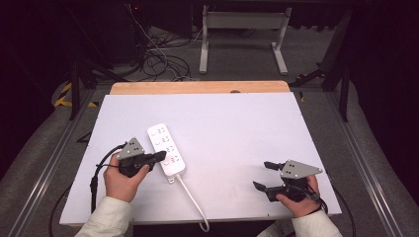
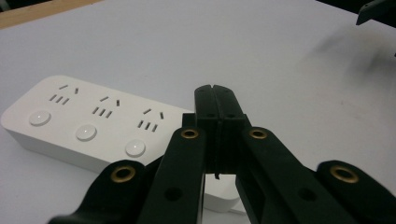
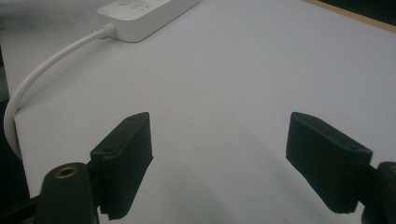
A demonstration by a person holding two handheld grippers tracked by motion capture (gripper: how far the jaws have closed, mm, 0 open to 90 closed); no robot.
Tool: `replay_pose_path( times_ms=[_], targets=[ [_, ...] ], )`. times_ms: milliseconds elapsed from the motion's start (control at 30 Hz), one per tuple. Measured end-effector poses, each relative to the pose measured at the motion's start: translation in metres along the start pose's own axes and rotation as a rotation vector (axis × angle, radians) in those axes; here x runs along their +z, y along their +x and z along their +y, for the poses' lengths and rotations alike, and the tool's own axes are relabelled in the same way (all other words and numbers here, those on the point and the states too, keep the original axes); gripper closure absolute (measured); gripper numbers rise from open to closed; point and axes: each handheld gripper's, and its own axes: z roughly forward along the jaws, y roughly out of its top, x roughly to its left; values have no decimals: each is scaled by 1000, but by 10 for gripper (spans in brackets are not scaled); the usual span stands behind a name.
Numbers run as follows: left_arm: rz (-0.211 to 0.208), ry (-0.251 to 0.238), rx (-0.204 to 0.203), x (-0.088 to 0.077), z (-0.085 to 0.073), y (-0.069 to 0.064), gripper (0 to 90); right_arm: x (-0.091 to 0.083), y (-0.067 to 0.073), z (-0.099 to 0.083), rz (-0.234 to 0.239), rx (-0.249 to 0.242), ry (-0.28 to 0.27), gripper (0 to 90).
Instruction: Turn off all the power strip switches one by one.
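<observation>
Closed left claw (image 2: pixel 215 88) over white, three-button power strip (image 2: pixel 93 122).

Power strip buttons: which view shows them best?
The left gripper view: the power strip lies close, three round buttons plain beside the sockets. The high view shows the whole strip, its buttons tiny. The right gripper view catches its cable end, far off.

The power strip (image 2: pixel 88 123) looks like smooth, glossy white plastic; the table (image 1: pixel 237 128) beneath it is matt white, wood-edged.
</observation>
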Motion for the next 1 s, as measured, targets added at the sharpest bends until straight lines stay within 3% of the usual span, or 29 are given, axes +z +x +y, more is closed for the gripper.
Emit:
replay_pose_path(
  times_ms=[267,300,500,533,867,1000],
  targets=[
    [-1,29,2,9,2,3,900,0,0,0,2,0,1,230],
    [9,44,18,9,2,4,900,0,0,0,2,0,1,230],
    [9,119,24,14,0,8,900,1,0,0,7,-1,0,230],
    [0,129,8,16,0,8,900,1,0,0,6,-1,2,230],
    [-4,194,32,24,1,9,900,3,0,0,10,-4,12,230],
    [12,240,47,28,-1,8,900,2,0,-1,9,-4,12,230]
  ],
)
